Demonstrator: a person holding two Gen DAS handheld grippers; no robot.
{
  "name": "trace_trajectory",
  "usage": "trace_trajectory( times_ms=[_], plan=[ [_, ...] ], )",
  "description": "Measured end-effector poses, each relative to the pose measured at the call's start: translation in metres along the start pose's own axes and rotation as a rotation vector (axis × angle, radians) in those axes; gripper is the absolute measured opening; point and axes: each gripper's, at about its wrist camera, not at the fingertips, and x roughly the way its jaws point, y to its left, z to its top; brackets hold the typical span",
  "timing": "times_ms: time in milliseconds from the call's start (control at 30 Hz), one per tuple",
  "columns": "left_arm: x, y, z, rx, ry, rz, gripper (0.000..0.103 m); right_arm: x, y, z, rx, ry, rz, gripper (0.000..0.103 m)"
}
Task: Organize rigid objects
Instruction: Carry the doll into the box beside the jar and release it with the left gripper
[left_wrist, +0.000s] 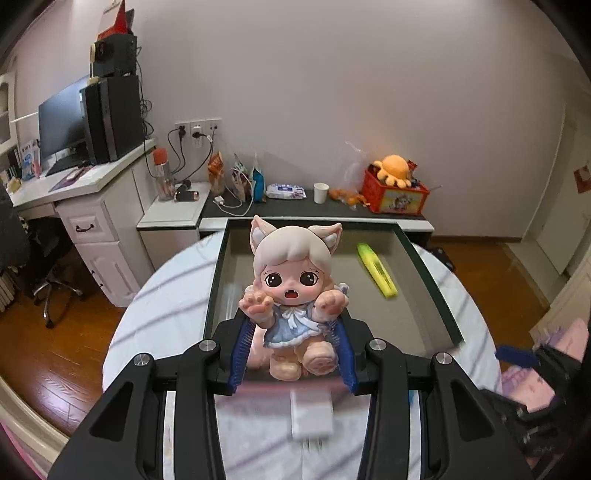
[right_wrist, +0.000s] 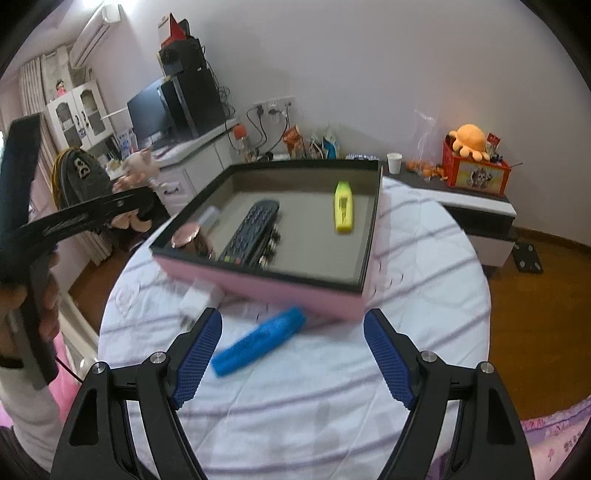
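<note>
Clamped in my left claw (left_wrist: 295, 354) at the bottom centre of its view is the cat-eared doll (left_wrist: 293, 295), upright, gripped at the skirt; my right claw (right_wrist: 293, 354) gapes empty above the blue marker (right_wrist: 258, 341). I judge this the carry step (doll boxward): next, lower it into the bare floor of the pink box (right_wrist: 280, 291), mid-frame, beside the yellow highlighter (left_wrist: 376, 269).

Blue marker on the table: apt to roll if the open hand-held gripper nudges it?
Probably yes: the blue marker looks rounded and lies loose on the smooth tablecloth. It looks rigid and light, so it should skid or spin rather than bend. The pink box wall beside its far end may stop it.
</note>
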Motion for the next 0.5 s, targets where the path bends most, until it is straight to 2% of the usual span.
trace_trajectory(
  times_ms=[267, 500],
  plan=[
    [0.079, 0.011, 0.027, -0.001, 0.090, 0.024, 0.041, 0.030, -0.017, 0.017, 0.006, 0.016, 0.006, 0.081],
    [0.131, 0.011, 0.018, 0.005, 0.192, 0.056, 0.040, 0.051, -0.027, 0.020, 0.011, 0.047, 0.016, 0.081]
  ],
)
